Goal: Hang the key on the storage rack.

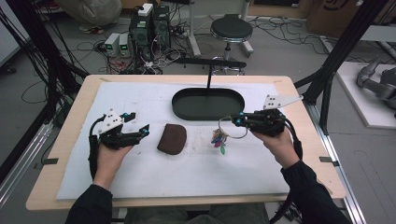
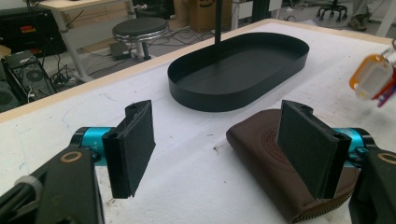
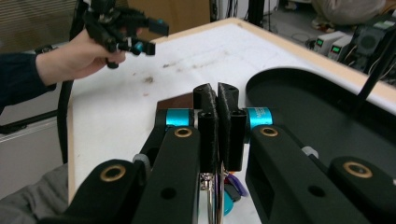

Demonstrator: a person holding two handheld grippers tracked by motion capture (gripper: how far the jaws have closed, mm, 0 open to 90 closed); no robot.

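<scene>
Key bunch (image 1: 219, 138) is pinched by its ring in the right hand-held gripper (image 1: 237, 121), hanging above the counter (image 1: 140, 177) near the black tray (image 1: 180, 108). Lift should be kept slow so swing is damped; left hand-held gripper (image 1: 138, 124) is spread, idle.

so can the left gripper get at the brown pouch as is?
Probably yes. The left gripper has its jaws open, empty and aimed toward the brown pouch, with bare white mat between. The right gripper holds the key ring well aside.
</scene>
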